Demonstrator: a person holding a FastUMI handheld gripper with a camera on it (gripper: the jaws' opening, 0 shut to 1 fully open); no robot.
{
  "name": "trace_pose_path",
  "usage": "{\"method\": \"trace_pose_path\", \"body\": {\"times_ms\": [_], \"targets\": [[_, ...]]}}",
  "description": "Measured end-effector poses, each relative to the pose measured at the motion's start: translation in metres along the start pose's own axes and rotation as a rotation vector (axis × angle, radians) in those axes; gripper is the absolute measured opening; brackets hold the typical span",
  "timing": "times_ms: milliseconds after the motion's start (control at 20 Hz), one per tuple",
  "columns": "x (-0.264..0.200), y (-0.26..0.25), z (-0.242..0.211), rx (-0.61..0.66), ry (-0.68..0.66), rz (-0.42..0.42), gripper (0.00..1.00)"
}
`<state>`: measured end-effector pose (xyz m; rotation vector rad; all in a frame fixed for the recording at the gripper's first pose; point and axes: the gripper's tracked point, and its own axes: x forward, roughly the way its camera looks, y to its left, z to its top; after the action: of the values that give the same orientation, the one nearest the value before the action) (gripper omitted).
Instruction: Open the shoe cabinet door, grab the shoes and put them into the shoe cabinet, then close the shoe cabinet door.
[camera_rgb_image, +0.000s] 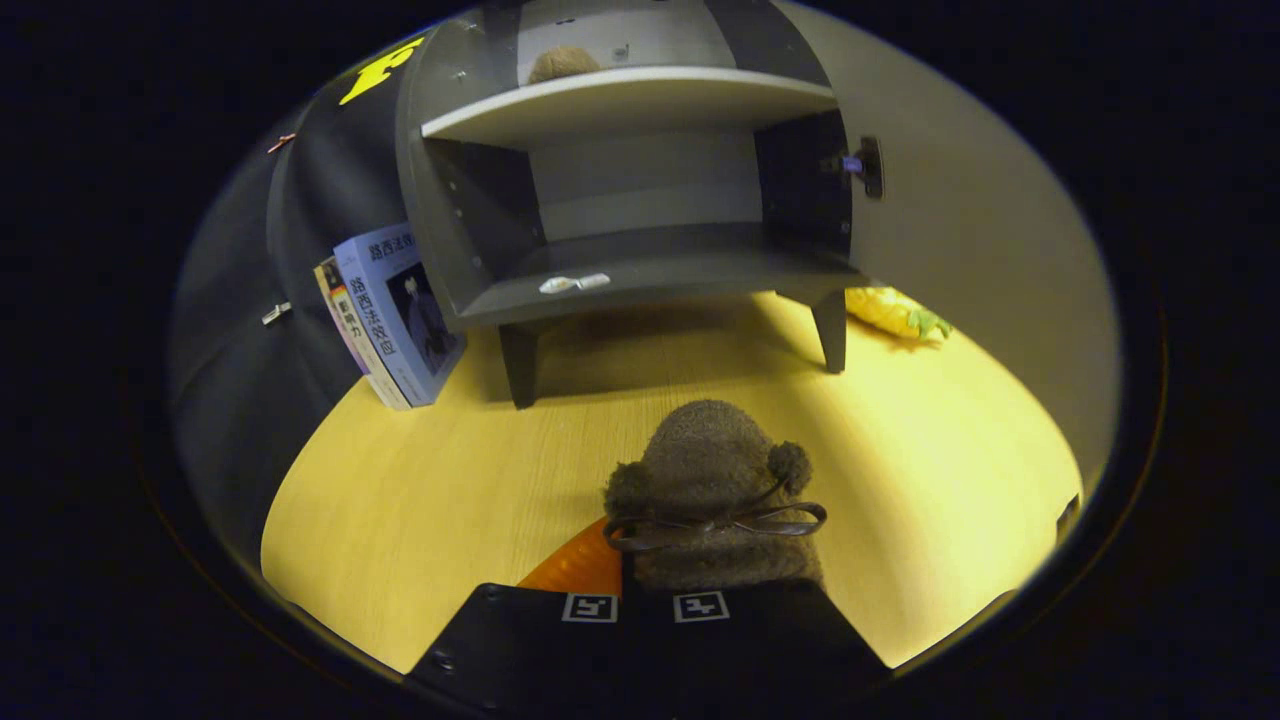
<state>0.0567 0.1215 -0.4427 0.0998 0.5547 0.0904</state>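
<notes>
Far left: two books (395, 315) stand tilted on the wooden floor (430, 500), leaning against the left side of the shoe cabinet (640, 270).

Centre, far: the shoe cabinet stands on short dark legs with its interior exposed. An upper shelf (630, 105) carries a brown fuzzy item (563, 63), only partly visible at the back. The lower compartment holds no shoe; a small white item (573, 283) lies on its bottom board near the front edge.

Centre, near: the gripper (645, 600) holds a brown fuzzy shoe (715, 495) well short of the cabinet. The shoe has two pom-poms and a thin dark bow across its top, and its toe points toward the lower compartment. The black finger blocks with square markers sit close together, and the shoe's near end disappears between them, so the fingers appear clamped on it. An orange surface (575, 565) shows just left of the shoe, beside the left finger.

Right: the cabinet door (980, 230) stands swung open, with a small handle (868, 166) near its hinge-side edge. A yellow toy with green leaves (895, 312) lies on the floor behind the right front leg.
</notes>
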Motion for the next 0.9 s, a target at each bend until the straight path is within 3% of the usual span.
{"method": "trace_pose_path", "body": {"times_ms": [450,700,900], "targets": [[-0.095,0.0,0.165,-0.004,-0.282,0.043,0.06],[-0.113,0.001,0.252,-0.012,-0.293,0.035,0.05],[-0.092,-0.003,0.316,0.041,-0.265,0.051,0.05]]}}
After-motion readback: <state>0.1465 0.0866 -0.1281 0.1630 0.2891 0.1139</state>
